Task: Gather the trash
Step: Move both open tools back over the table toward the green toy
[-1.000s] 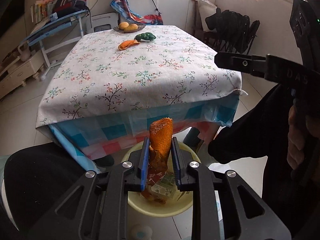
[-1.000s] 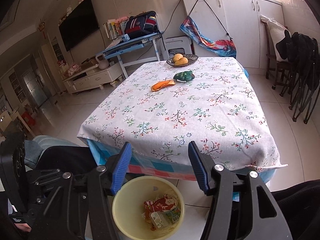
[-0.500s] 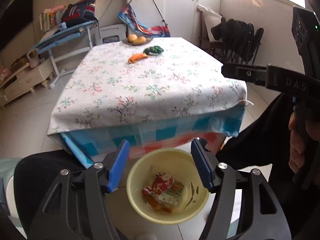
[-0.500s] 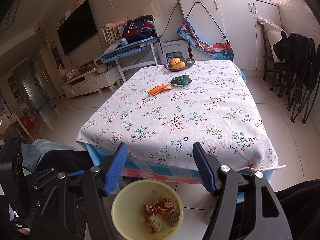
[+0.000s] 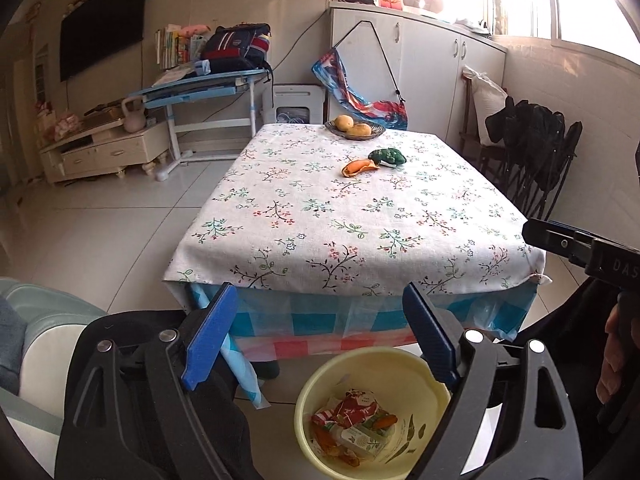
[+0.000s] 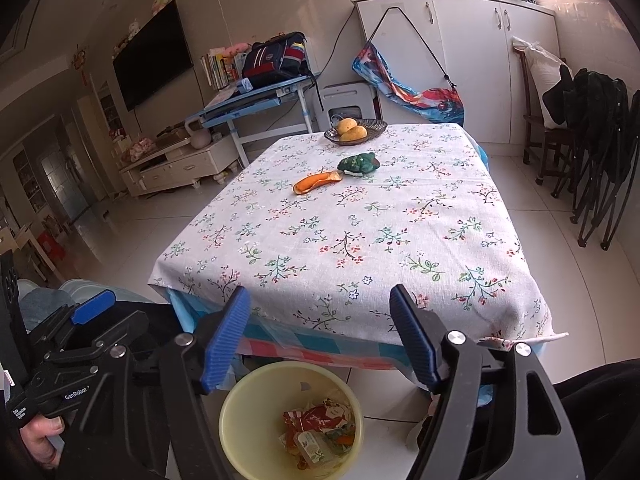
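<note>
**Peel dropped, both jaws empty over the bin**

A second ago my left gripper (image 5: 316, 340) was clenched on a strip of orange peel held upright above the yellow bin (image 5: 424, 368). Now its blue pads (image 5: 208, 340) stand far apart and are still spreading, with nothing between them; that peel has gone from my grasp, and orange scraps lie in the bin below and just ahead of the jaws. My view has also tipped up, so more of the room shows beyond the table (image 5: 360, 224) than before. My right gripper (image 6: 320, 336) has barely shifted; its jaws are released too, easing a little wider, and empty.

Parts I cannot make out well: the bin's near rim is cut off by the picture's lower edge in both views, and my own right finger covers its right side in the left view. The heap inside is a jumble, so I cannot tell the dropped peel from the other orange bits.

The bin holds crumpled red-and-white wrappers (image 6: 316, 416), a pale printed packet (image 5: 360, 436) and orange scraps. Far ahead of both jaws, on the flowered cloth, another orange peel (image 6: 316, 182) lies just beside a green crumpled packet (image 6: 358, 163), seemingly touching it. Beyond them a dark dish (image 6: 355, 131) carries two yellow fruits.
</note>
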`<state>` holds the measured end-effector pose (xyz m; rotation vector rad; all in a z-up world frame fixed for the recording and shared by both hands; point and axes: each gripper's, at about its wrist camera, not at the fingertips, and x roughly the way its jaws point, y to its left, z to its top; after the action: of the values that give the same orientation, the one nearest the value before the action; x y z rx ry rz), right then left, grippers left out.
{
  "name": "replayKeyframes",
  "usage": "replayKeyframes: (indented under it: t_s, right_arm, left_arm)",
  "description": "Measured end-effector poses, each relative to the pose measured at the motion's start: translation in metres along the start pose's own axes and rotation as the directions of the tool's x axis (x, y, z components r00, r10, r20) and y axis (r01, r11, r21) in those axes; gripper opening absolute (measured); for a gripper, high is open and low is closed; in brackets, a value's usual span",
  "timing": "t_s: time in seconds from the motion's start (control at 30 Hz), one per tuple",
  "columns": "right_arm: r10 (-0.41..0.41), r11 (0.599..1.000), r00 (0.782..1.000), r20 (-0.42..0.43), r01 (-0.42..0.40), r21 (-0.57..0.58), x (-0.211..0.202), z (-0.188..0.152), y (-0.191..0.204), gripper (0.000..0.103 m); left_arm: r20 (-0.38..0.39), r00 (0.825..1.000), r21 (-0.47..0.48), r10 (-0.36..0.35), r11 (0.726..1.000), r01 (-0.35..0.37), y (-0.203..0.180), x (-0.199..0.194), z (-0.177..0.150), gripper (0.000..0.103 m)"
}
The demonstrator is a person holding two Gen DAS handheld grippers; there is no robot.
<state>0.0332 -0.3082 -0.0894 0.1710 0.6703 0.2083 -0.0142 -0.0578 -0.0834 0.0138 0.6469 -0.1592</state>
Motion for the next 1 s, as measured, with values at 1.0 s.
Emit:
replayKeyframes:
  t_s: [1.0]
  right_arm:
    - [0.024, 1.0, 1.0, -0.019, -0.024, -0.009, 0.015, 0.013, 0.005, 0.075]
  left_arm:
    - [0.046, 0.999, -0.009, 0.025, 1.0, -0.025, 0.005, 0.03, 0.022, 0.088]
